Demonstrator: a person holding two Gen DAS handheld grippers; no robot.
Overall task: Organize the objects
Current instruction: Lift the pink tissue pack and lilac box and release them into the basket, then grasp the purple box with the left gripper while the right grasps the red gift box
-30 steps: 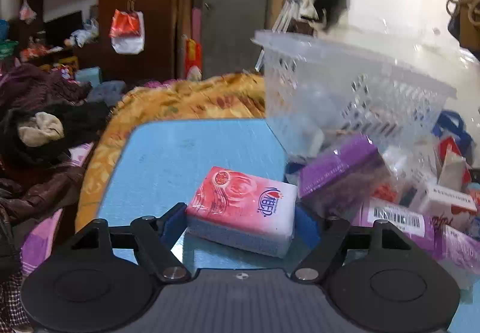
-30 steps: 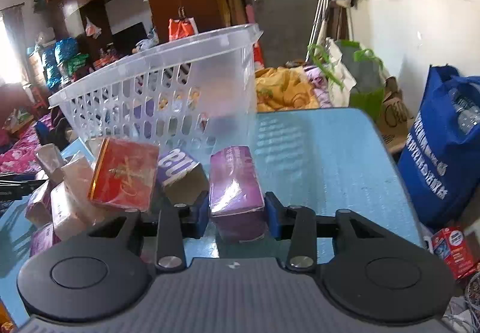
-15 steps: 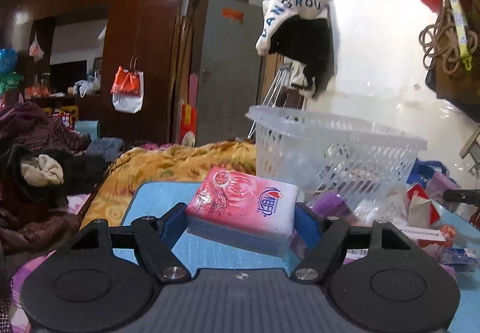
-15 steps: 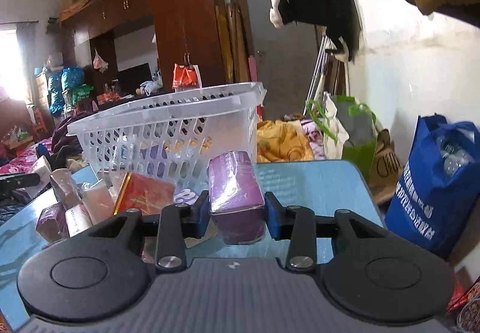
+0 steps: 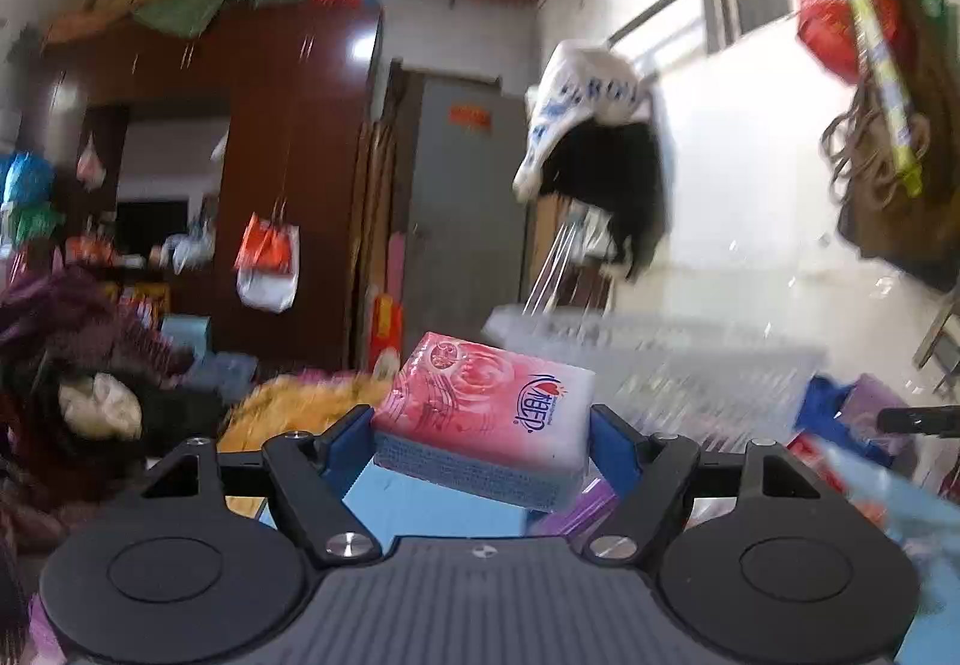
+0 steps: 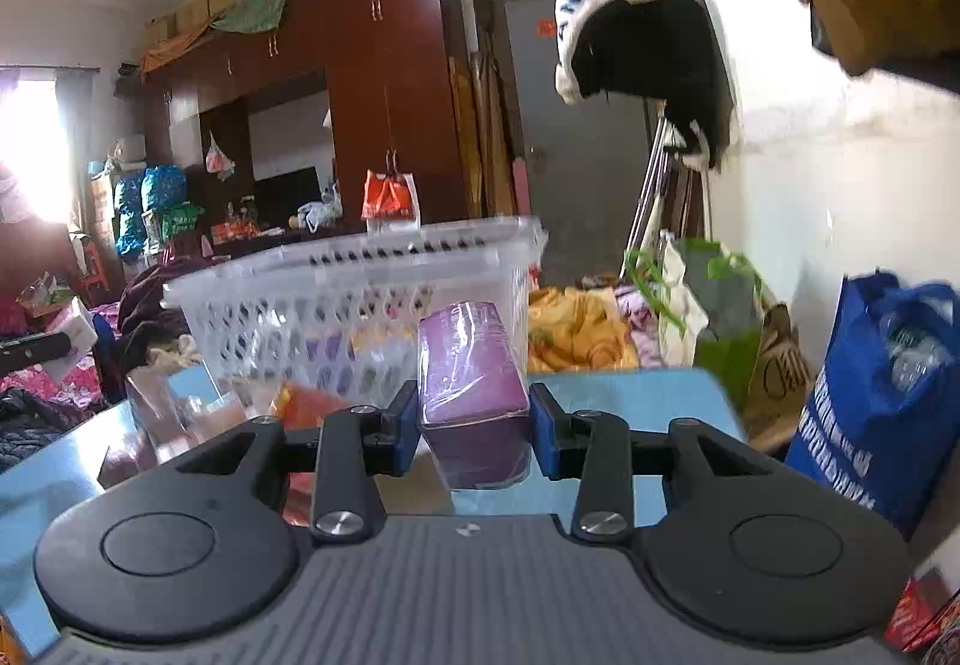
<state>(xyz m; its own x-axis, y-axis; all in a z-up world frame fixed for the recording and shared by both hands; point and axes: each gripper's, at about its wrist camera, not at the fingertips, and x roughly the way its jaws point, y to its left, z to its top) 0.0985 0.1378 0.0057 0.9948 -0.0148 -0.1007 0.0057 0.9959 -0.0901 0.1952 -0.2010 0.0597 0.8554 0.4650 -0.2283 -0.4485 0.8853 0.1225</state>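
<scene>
My left gripper point(image 5: 480, 440) is shut on a pink tissue pack point(image 5: 489, 413) and holds it in the air, level with the rim of the clear plastic basket point(image 5: 660, 365) to its right. My right gripper point(image 6: 474, 422) is shut on a purple wrapped pack point(image 6: 471, 389) and holds it above the blue table point(image 6: 630, 401), just in front of the same basket point(image 6: 360, 299). Several small packs point(image 6: 300, 407) lie on the table at the basket's foot.
A blue shopping bag point(image 6: 876, 401) and a green bag point(image 6: 714, 317) stand right of the table. A yellow blanket point(image 5: 288, 407) and dark clothes point(image 5: 90, 365) lie beyond the table's left side. A cap point(image 5: 594, 125) hangs on the wall.
Both grippers have risen from the table with their packs still held, to about the basket's rim height. The packs left on the table have dropped low in both views.
</scene>
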